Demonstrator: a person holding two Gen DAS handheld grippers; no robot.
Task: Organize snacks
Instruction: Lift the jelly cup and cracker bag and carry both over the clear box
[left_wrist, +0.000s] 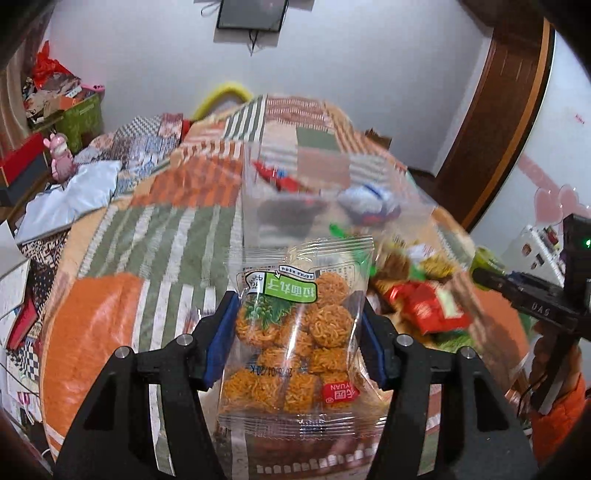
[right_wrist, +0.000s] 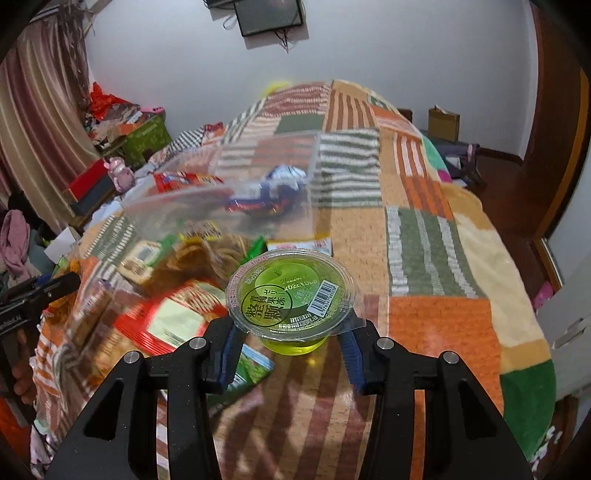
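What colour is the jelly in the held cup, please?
Green; the jelly cup shows best in the right wrist view.

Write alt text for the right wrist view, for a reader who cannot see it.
The right gripper clamps a sealed cup of green jelly between its blue pads, above a patchwork blanket. Behind the cup stands a clear plastic box, with blurred snack packets piled to the left. The other gripper shows at the left edge.

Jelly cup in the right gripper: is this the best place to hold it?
Yes. The right gripper clamps the green jelly cup across its tapered wall just under the wide sealed rim, coming from the near side. The rim overhangs the pads, so the upright cup cannot slip down.
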